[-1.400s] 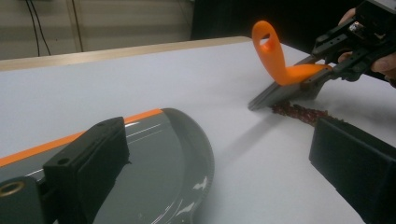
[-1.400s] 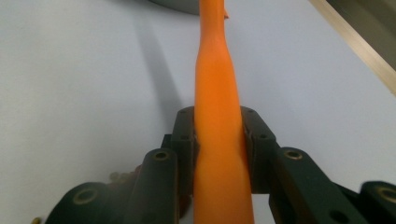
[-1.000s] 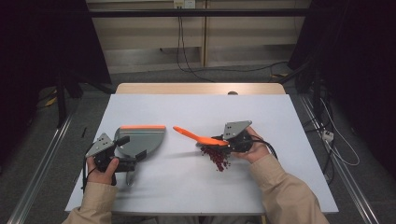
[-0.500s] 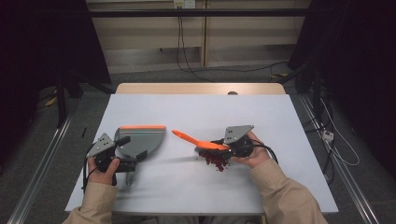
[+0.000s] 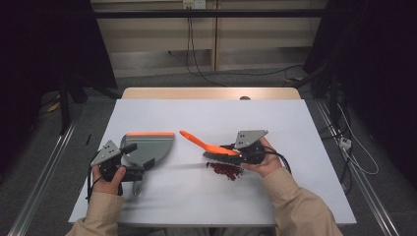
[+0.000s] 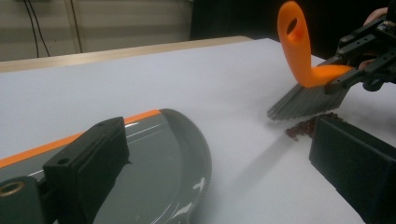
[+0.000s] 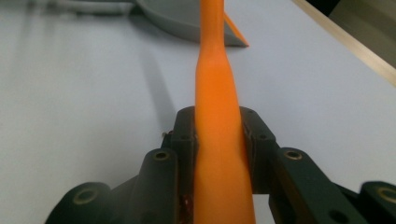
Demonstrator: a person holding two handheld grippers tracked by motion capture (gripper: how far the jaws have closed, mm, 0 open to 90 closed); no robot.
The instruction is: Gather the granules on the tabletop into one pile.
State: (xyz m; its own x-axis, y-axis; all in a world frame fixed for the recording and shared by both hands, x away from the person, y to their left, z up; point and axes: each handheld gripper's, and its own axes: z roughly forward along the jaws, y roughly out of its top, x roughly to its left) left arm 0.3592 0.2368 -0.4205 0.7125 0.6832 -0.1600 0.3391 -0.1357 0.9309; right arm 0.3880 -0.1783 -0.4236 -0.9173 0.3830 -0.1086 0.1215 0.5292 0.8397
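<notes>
We hold a brush (image 5: 209, 146) clamped in our right gripper (image 5: 231, 153), jaws closed on its orange handle. Over the last second it has slid slightly left and lowered, so its bristles now rest on the near-left edge of a small pile of red beans (image 5: 225, 170) on the white table (image 5: 295, 128). Our left gripper (image 5: 129, 169) grips the grey dustpan (image 5: 147, 147), lying well left of the beans. The sweep toward the dustpan seems just beginning.

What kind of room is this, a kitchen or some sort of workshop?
Likely a lab or recording room, not a kitchen: a plain white table, loose cables along the back wall, dark curtains at the sides.
</notes>
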